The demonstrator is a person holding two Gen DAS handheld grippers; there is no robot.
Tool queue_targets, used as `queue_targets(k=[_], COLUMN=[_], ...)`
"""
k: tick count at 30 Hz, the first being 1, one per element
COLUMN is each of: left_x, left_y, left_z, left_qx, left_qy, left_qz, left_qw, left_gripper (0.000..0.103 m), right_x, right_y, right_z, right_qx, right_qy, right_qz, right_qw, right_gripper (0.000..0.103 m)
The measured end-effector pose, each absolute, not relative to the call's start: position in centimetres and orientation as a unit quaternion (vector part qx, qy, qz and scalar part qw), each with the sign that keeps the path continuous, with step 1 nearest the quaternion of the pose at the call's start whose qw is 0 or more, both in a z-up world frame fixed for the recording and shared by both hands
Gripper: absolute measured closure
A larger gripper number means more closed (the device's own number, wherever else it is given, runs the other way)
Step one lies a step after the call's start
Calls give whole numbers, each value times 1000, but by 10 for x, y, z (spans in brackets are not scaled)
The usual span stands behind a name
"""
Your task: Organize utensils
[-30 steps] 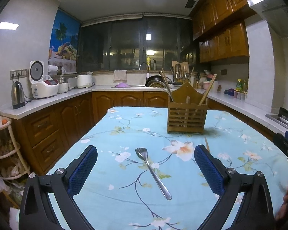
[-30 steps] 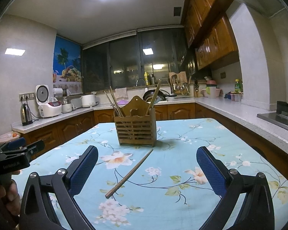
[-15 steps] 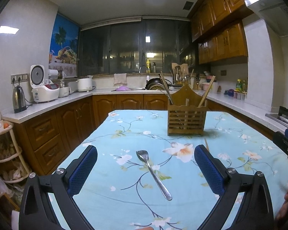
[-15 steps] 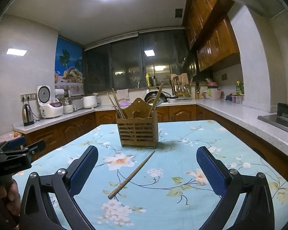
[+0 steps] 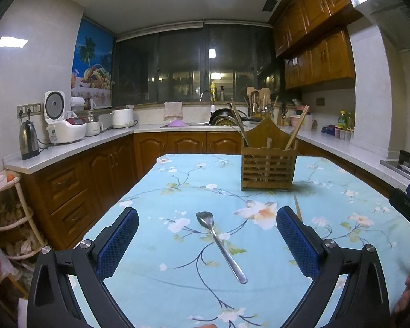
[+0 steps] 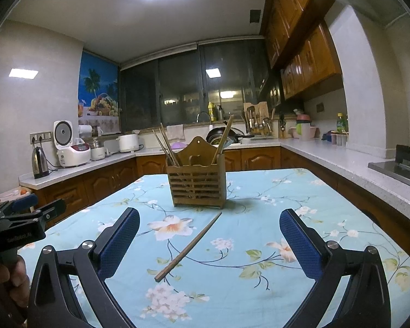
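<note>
**Both claws spread wide over a fork and a loose chopstick**

Nearest the left wrist camera, the left claw (image 5: 207, 242) has its 2 blue-padded fingers (image 5: 117, 242) spread wide, holding nothing. Between them on the floral-clothed surface (image 5: 161, 191) lies a metal fork (image 5: 220, 244). Its long axis runs diagonally: the handle end sits closer to the camera and to the right, and the tines point away and to the left.

In the right wrist view, the right claw (image 6: 209, 242) is likewise wide apart and empty. A single wooden chopstick (image 6: 188, 246) lies flat between its fingers, the thick end near and to the left, the thin tip pointing away and to the right, toward the holder and stopping just short of it.

Farther back stands a slatted wooden utensil holder (image 6: 196, 186), upright, with 2 compartments. Several chopsticks (image 6: 166, 147) lean to the left out of its left compartment, and more (image 6: 224, 136) lean to the right out of its right one.
</note>
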State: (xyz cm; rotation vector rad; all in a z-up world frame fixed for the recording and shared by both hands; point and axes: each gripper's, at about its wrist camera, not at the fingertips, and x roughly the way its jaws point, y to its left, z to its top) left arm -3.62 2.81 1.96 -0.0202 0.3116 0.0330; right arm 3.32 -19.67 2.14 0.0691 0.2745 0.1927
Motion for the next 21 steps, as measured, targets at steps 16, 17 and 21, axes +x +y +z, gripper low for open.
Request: queue_targets(k=[16, 17, 21], left_x=[-34, -34, -33], left_y=[28, 28, 28], left_z=[20, 19, 18], left_qx=[-10, -10, -12], left_qy=[163, 162, 164], left_qz=[21, 22, 22], left_qw=[986, 986, 986], left_gripper=[1, 1, 1], right_x=[33, 33, 33], right_y=[-194, -194, -194], right_z=[22, 22, 22], right_qx=[34, 34, 34], right_qy=[137, 137, 137], right_qz=[100, 100, 100], right_qw=[985, 985, 985], right_gripper=[0, 0, 0])
